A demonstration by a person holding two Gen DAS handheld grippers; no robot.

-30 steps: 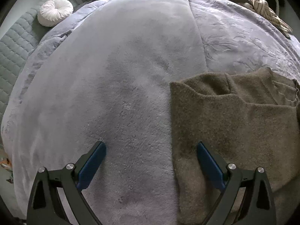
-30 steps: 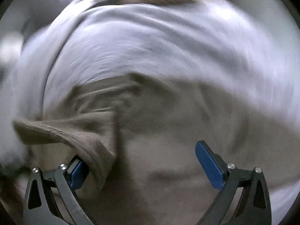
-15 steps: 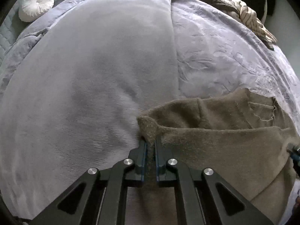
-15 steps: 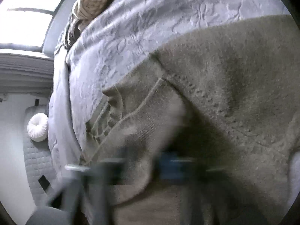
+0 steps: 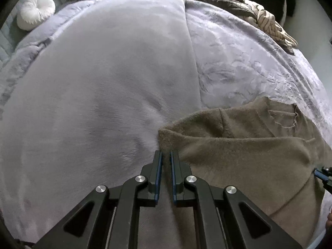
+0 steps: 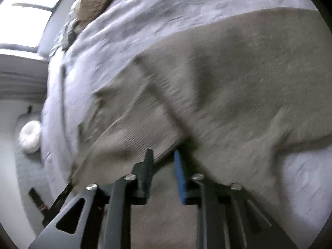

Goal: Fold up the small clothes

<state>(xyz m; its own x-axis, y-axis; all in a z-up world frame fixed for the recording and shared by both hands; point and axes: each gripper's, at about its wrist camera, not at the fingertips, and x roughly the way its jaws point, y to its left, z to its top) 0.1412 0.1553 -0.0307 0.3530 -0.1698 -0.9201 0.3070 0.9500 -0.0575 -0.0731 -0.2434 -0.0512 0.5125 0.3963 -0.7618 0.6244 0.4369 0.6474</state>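
A brown knit sweater point(image 5: 244, 151) lies on the grey bed, at the lower right of the left wrist view. My left gripper point(image 5: 165, 155) is shut on the sweater's left corner, the fabric pinched between its blue pads. In the right wrist view the sweater point(image 6: 238, 78) fills the middle, somewhat blurred. My right gripper point(image 6: 164, 155) is shut on a ribbed edge of the sweater point(image 6: 145, 141). The tip of the right gripper shows at the far right edge of the left wrist view point(image 5: 321, 174).
A grey plush blanket point(image 5: 103, 87) covers the bed's left half, a patterned lilac cover point(image 5: 238, 62) the right. A pile of brown and striped clothes point(image 5: 249, 10) lies at the far edge. A round white cushion point(image 5: 35, 12) sits at the far left.
Both grippers were open a second ago and have closed on the sweater's edges. The left one has lifted its corner slightly; the right view has turned and steadied.
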